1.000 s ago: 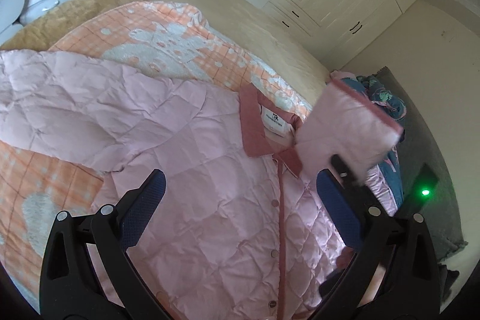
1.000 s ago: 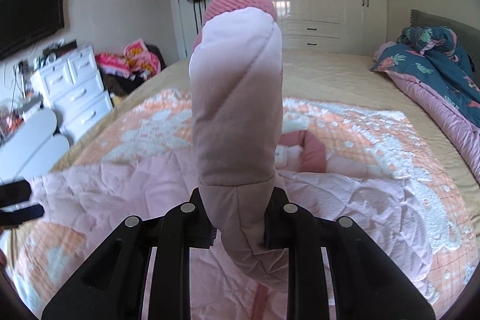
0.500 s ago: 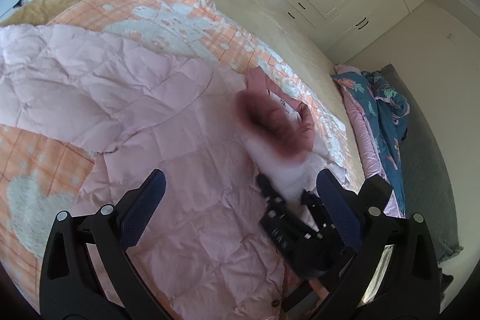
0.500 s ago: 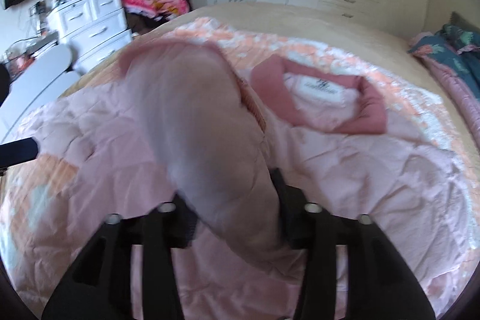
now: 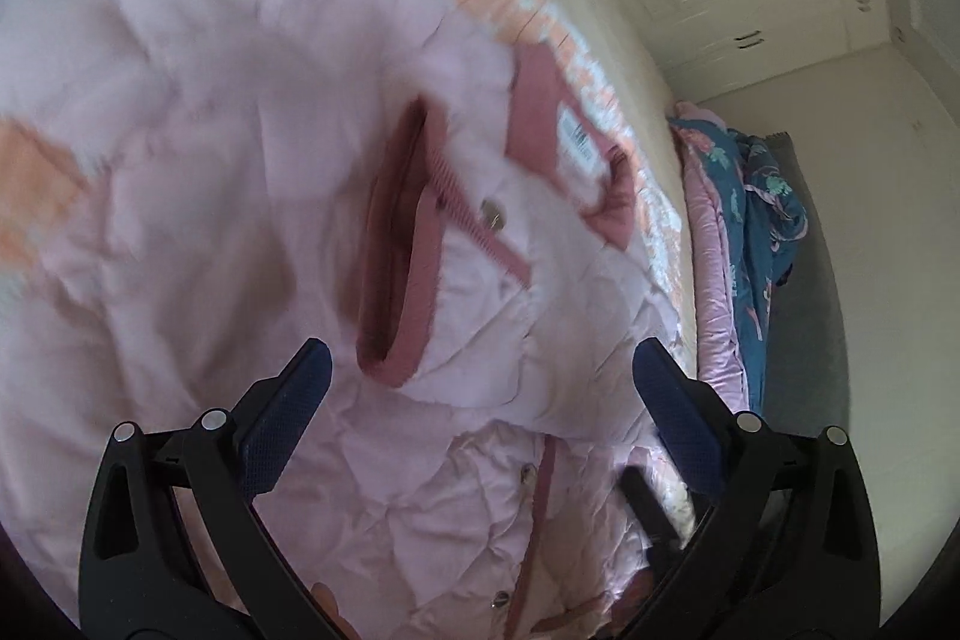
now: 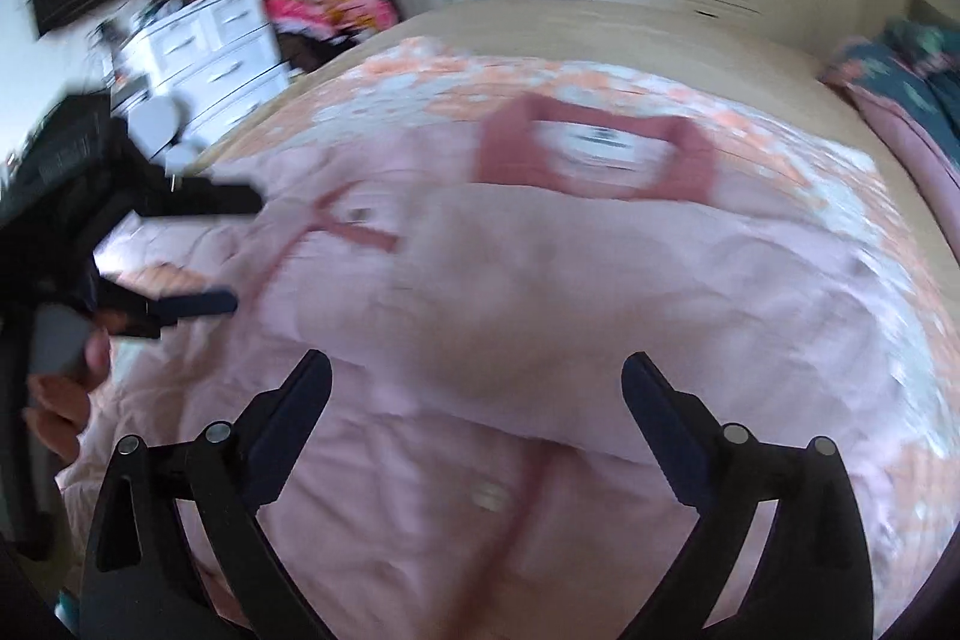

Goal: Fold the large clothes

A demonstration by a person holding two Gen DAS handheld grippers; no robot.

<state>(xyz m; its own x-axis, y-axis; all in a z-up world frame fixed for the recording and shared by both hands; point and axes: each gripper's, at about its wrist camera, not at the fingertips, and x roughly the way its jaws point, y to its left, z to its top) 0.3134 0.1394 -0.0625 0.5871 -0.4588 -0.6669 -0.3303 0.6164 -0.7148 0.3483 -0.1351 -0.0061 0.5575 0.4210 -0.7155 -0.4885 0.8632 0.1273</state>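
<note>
Right gripper [image 6: 477, 379]: jaws opening wide, nothing pinched; the sleeve [image 6: 540, 304] lies just ahead, laid across the jacket [image 6: 420, 508] front below the collar [image 6: 594, 148]. Left gripper [image 5: 480, 382]: spread and empty, over the sleeve's cuff [image 5: 396, 274]. The jacket lies buttoned, face up, across the middle of the bed [image 6: 600, 22]. Step in hand, by judgement: first sleeve folded in. Next move calls for taking the opposite sleeve, toward the bed's left edge, and laying it across likewise.

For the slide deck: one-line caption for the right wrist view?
Right gripper opening above the pink quilted jacket, sleeve folded across its front.
</note>
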